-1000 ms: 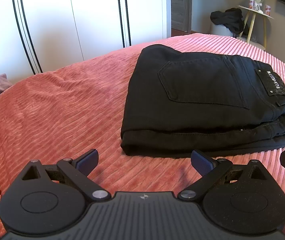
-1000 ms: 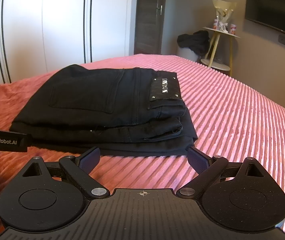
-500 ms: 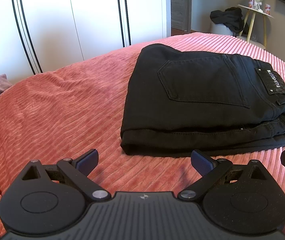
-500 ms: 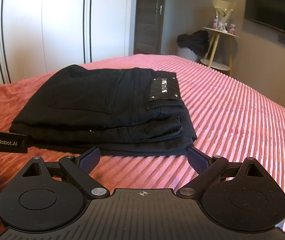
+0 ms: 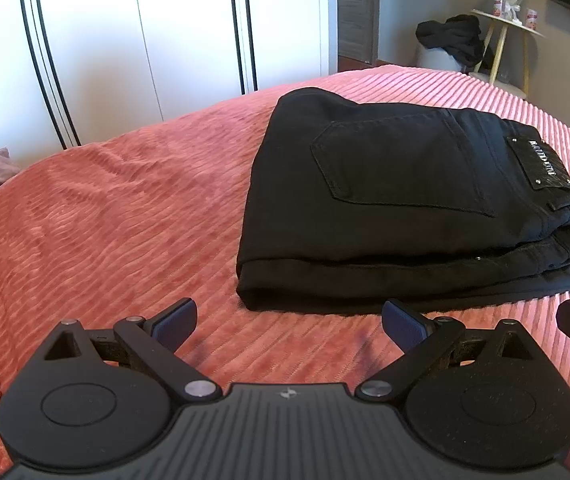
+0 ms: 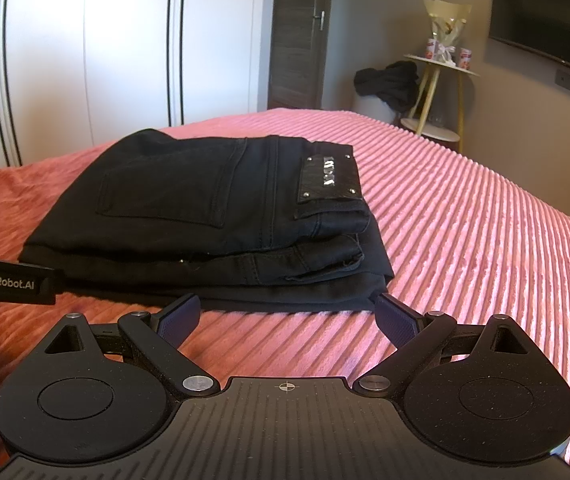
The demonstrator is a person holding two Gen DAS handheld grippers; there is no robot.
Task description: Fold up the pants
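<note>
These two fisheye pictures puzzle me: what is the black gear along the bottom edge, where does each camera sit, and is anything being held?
There is no robot arm. A person holds a two-finger gripper in each hand, and a camera on each looks forward along its fingers. The black gear at the bottom is the gripper itself: the left gripper in the left wrist view, the right gripper in the right wrist view. Both are open and hold nothing. Ahead of them, black pants lie folded in a stack on a pink ribbed bedspread. The bar reading GenRobot.AI seems to be the other gripper seen from the side.
</note>
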